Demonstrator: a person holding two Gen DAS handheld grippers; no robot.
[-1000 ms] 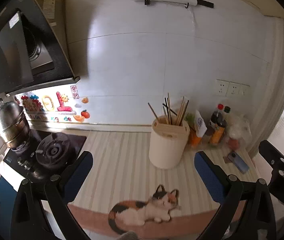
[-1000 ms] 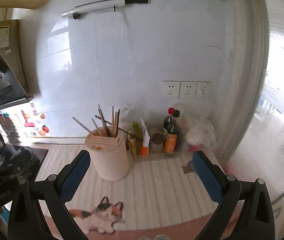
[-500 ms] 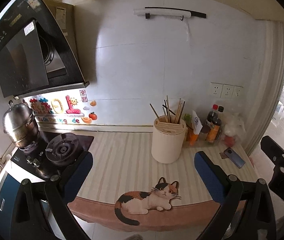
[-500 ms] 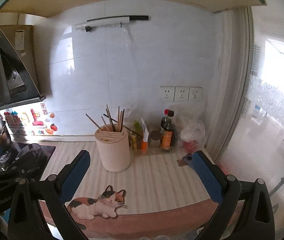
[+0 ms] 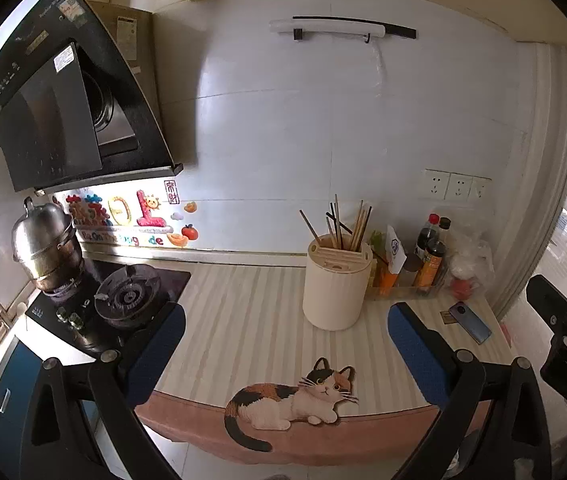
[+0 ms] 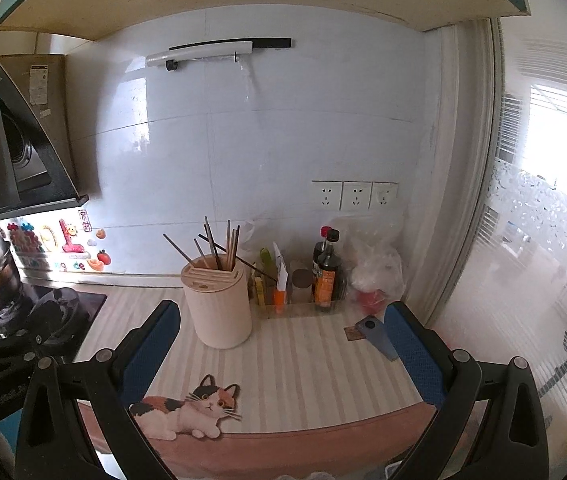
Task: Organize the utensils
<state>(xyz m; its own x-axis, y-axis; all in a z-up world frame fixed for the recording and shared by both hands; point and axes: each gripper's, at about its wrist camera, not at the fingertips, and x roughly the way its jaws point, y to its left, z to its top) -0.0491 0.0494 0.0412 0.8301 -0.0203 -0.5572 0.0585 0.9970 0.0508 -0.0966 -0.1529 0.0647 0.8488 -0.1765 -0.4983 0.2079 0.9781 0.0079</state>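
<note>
Cream is the colour of the round holder (image 5: 337,286) that stands upright on the striped counter (image 5: 243,320), and I can see it from both of my cameras. Chopsticks (image 5: 345,222) stick up out of its top, some straight and some leaning. My left gripper (image 5: 283,354) has its two blue pads far apart, and I hold nothing in it. My right gripper (image 6: 283,354) is the same, with its pads wide and nothing between them. Both grippers hang out in front of the counter's edge, well apart from the holder. A picture of a cat (image 5: 291,400) lies on the mat at the front edge, between my pads. Just beside the holder, on its right, I see bottles (image 5: 429,252) and small packets lined up by the white wall. A blue phone (image 5: 470,322) lies flat on the counter to the right, near a white plastic bag (image 6: 375,264). On the left is the black stove (image 5: 123,300), with a shiny metal pot (image 5: 45,246) sitting on it. Bright stickers (image 5: 123,216) are on the wall behind the stove. Three white sockets (image 6: 353,196) are on the wall above the bottles.
</note>
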